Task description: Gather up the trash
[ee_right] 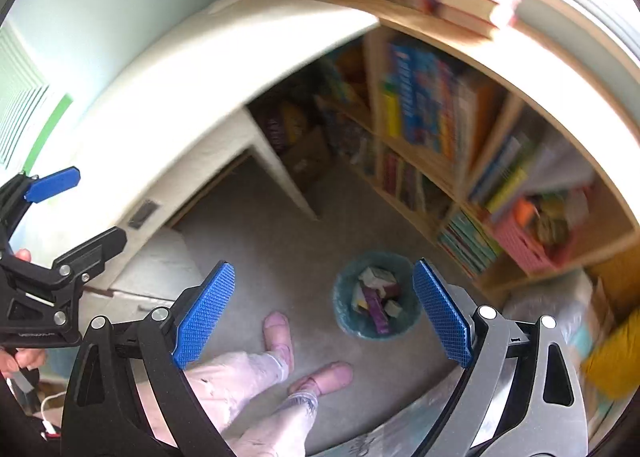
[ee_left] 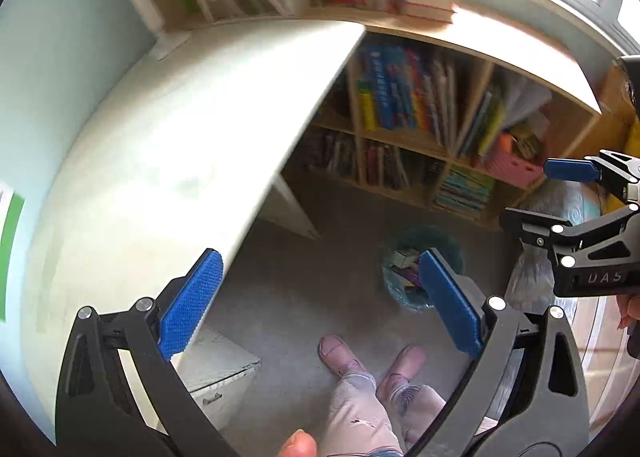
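A small teal waste bin [ee_right: 342, 303] stands on the grey carpet below both grippers, holding several wrappers and small boxes [ee_right: 376, 297]. My right gripper [ee_right: 324, 313] hangs high above it, open, with nothing between its blue pads. In the left wrist view the bin [ee_left: 394, 289] is partly hidden behind one blue finger [ee_left: 448, 305]. My left gripper [ee_left: 320, 305] is open too and holds nothing. Each gripper shows in the other's view: the right gripper [ee_left: 556, 197] at the right edge, the left gripper [ee_right: 76, 213] at the left edge.
A white desk top [ee_left: 160, 157] fills the left, with a white drawer unit [ee_right: 160, 269] under it. A wooden bookshelf [ee_right: 432, 161] full of books and a pink basket [ee_right: 520, 245] runs along the right. The person's feet in pink socks [ee_right: 280, 333] stand beside the bin.
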`<state>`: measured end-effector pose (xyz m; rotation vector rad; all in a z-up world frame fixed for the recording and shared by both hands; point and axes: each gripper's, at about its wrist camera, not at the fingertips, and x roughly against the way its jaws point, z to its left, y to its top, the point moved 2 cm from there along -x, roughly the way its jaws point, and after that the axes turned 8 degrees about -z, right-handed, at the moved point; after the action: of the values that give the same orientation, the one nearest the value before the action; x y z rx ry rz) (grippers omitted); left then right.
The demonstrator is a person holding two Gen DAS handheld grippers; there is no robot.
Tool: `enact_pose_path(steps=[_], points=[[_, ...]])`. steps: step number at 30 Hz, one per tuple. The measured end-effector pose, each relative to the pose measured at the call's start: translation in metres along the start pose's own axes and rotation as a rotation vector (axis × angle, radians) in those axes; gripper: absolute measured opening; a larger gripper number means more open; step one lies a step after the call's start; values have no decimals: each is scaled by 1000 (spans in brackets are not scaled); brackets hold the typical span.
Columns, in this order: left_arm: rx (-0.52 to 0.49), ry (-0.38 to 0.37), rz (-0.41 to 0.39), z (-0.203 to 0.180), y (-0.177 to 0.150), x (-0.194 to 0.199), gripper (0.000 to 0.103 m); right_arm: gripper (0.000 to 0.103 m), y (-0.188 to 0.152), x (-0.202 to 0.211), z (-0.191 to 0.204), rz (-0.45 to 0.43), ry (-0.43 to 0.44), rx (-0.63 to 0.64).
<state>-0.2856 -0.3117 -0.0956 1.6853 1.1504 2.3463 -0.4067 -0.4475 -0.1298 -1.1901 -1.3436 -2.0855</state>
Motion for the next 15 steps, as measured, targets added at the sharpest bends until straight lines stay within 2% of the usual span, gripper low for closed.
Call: enact_pose_path(steps=[8,15], points=[[185,152,-48,93,-8,25,96,90,63,-10,85,-47,108,193],[369,300,-56,172,-37,45,96,90,97,-34,173,-33,204,371]])
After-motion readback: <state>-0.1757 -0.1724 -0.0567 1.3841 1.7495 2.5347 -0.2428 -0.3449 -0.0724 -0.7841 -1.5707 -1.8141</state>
